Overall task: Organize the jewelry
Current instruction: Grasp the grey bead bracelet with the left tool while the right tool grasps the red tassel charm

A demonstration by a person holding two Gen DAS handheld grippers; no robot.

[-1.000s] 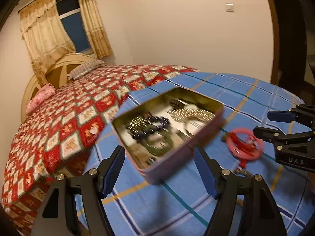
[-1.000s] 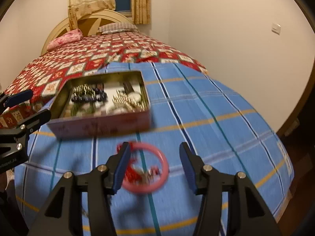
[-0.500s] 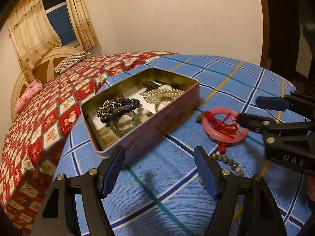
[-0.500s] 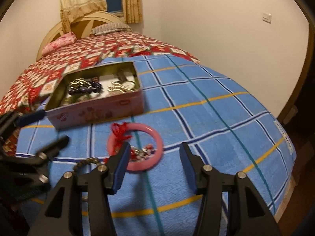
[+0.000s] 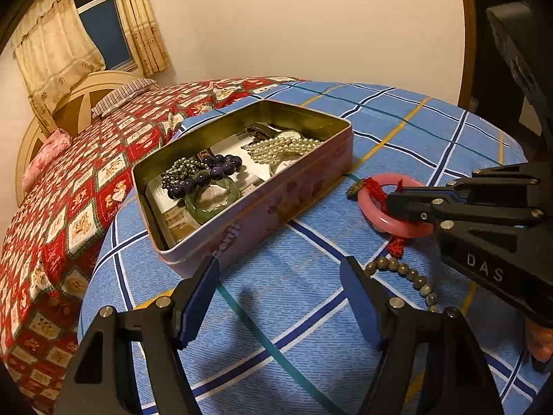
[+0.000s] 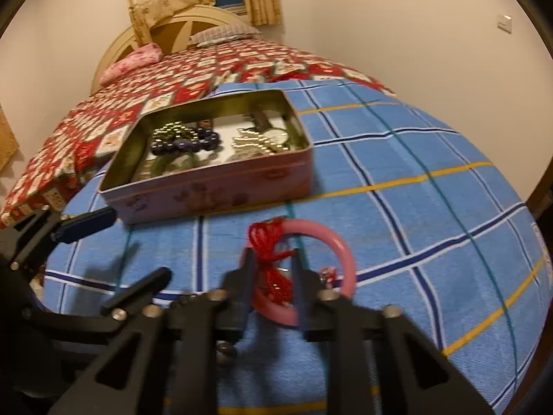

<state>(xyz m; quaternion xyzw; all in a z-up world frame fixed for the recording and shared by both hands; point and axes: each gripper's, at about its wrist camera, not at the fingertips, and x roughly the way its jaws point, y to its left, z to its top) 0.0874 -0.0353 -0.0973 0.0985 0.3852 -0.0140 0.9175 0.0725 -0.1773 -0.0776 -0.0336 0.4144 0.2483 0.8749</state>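
Observation:
A pink bangle (image 6: pixel 340 252) with a red knotted tassel (image 6: pixel 266 238) lies on the blue checked cloth; it also shows in the left wrist view (image 5: pixel 371 204). My right gripper (image 6: pixel 271 261) has closed on the bangle's near-left rim, where the tassel is tied; it also shows in the left wrist view (image 5: pixel 392 205). My left gripper (image 5: pixel 278 285) is open and empty, just in front of the open pink tin (image 5: pixel 262 207). The tin (image 6: pixel 207 190) holds pearls (image 5: pixel 283 147), purple beads (image 5: pixel 207 173), a green bangle (image 5: pixel 197 207) and other jewelry. A brown bead string (image 5: pixel 402 273) lies beside the bangle.
The cloth covers a bed foot or table (image 6: pixel 432 207). A red patterned quilt (image 5: pixel 86 180), pillows and a headboard (image 6: pixel 179 31) lie beyond. A wall stands to the right, curtains and a window at the back.
My right gripper moved down and forward onto the pink bangle and closed from wide open onto its rim. My left gripper drew nearer the tin and stayed open.

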